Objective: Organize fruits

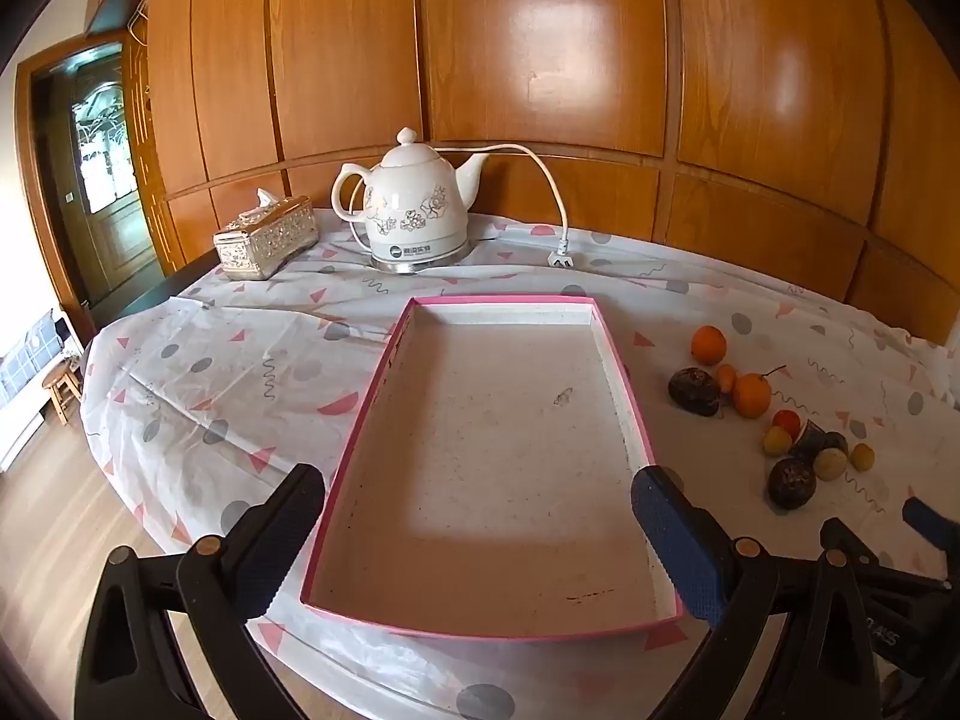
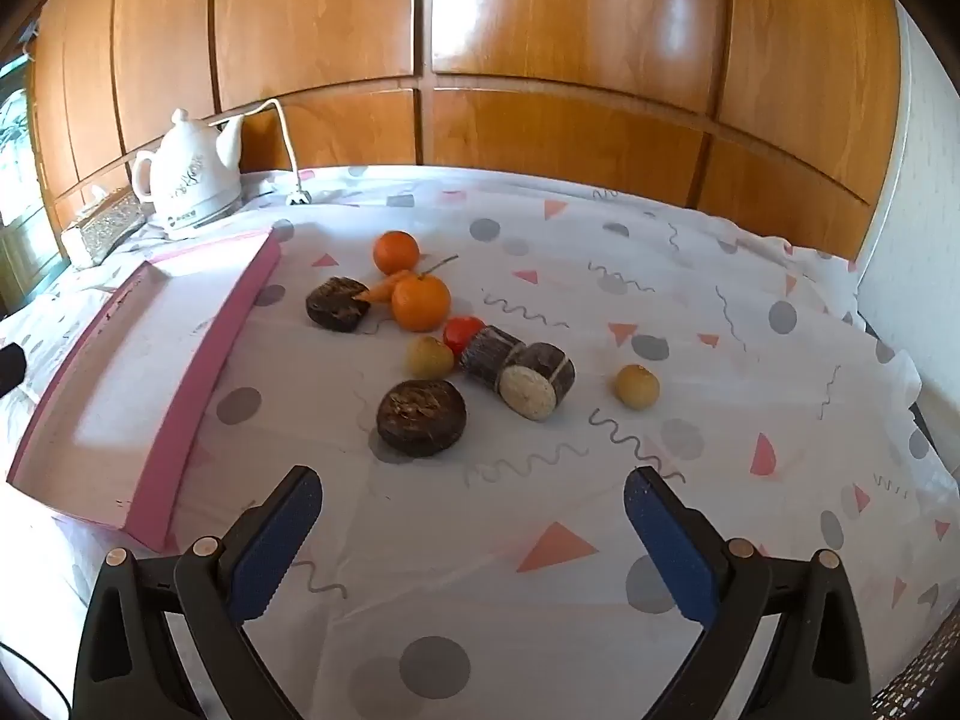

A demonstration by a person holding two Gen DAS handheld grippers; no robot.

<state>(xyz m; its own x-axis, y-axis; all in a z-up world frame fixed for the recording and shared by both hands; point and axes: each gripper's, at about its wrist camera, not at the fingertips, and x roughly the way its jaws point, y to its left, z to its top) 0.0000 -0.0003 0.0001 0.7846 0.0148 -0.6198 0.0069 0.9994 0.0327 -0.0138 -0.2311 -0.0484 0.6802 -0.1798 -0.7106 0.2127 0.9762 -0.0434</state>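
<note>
Fruit scattered loose on the patterned cloth [image 2: 600,540] of the bench, all outside the pink-walled tray [image 2: 210,354], to the 3 o'clock side of it. In the right wrist view: one orange [image 2: 396,251] at 12 o'clock of the cluster, a second orange [image 2: 421,302] with a stem just below it, a small carrot-like piece [image 2: 384,290] wedged between the two and touching a dark wrinkled fruit [image 2: 337,303] at 9 o'clock. Below, a small red fruit [image 2: 463,333] beside a pale yellow fruit [image 2: 430,357]. Touching the red one, a tied dark bundle [image 2: 516,369] lying on its side with a pale round end facing the camera. Another dark wrinkled fruit [image 2: 421,417] at 6 o'clock of the cluster, nearest the tongs. A lone yellow fruit [image 2: 636,385] apart at 3 o'clock.

Tray empty, its white floor bare, seen lengthwise in the left wrist view [image 1: 384,372].

Left tongs [image 1: 480,516] spread wide over the near end of the tray, nothing between the fingers. Right tongs [image 2: 474,525] likewise spread wide above bare cloth, short of the nearest dark fruit, gripping nothing.

Farther back at 11 o'clock, a white ceramic kettle [image 1: 417,204] on its base, cord and plug [image 1: 563,258] trailing on the cloth, and a silver tissue box [image 1: 265,237] beside it. Wooden panelling [image 1: 540,48] behind the bench.
</note>
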